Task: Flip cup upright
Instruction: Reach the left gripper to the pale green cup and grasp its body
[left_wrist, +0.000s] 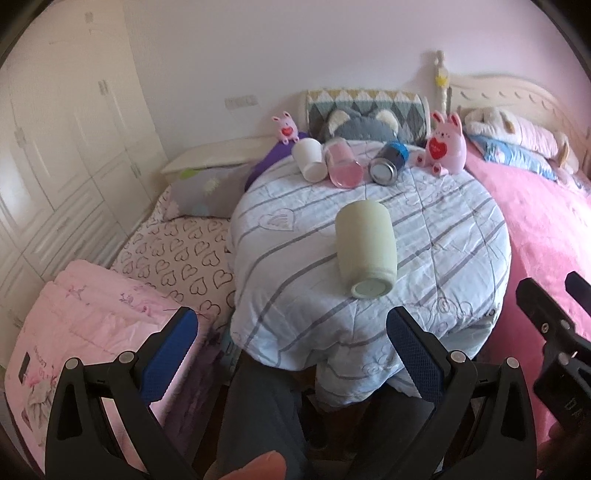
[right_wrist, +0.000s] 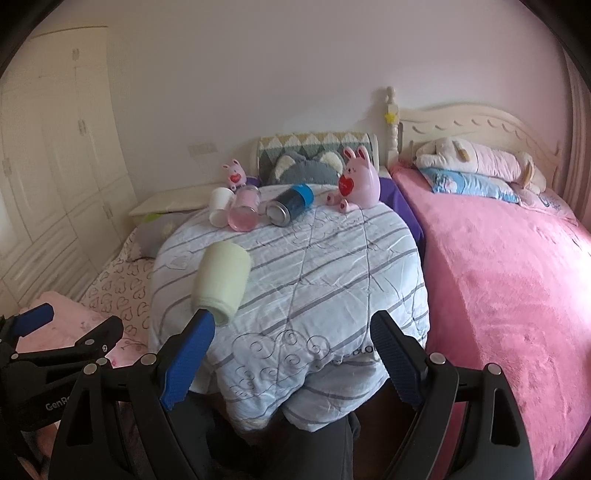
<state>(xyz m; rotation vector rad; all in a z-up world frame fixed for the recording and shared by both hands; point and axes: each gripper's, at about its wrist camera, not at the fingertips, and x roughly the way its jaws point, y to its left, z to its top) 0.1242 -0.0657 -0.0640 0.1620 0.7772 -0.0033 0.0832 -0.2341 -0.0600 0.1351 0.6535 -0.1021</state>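
A pale green cup (left_wrist: 365, 247) lies on its side on the round table with the striped blue-white quilt (left_wrist: 454, 236), its base toward me. In the right wrist view the cup (right_wrist: 221, 282) lies left of centre on the quilt (right_wrist: 332, 266). My left gripper (left_wrist: 291, 328) is open and empty, held short of the table's near edge, with the cup ahead and slightly right. My right gripper (right_wrist: 291, 339) is open and empty at the near edge; its left fingertip (right_wrist: 201, 325) overlaps the cup's base in the view.
At the table's far side lie a white cup (left_wrist: 309, 159), a pink glass jar (left_wrist: 341, 163) and a steel-and-blue cup (left_wrist: 388, 162), all on their sides, beside a pink bunny toy (left_wrist: 445, 147). A pink bed (right_wrist: 509, 280) is right; a bench with folded bedding (left_wrist: 110, 317) is left.
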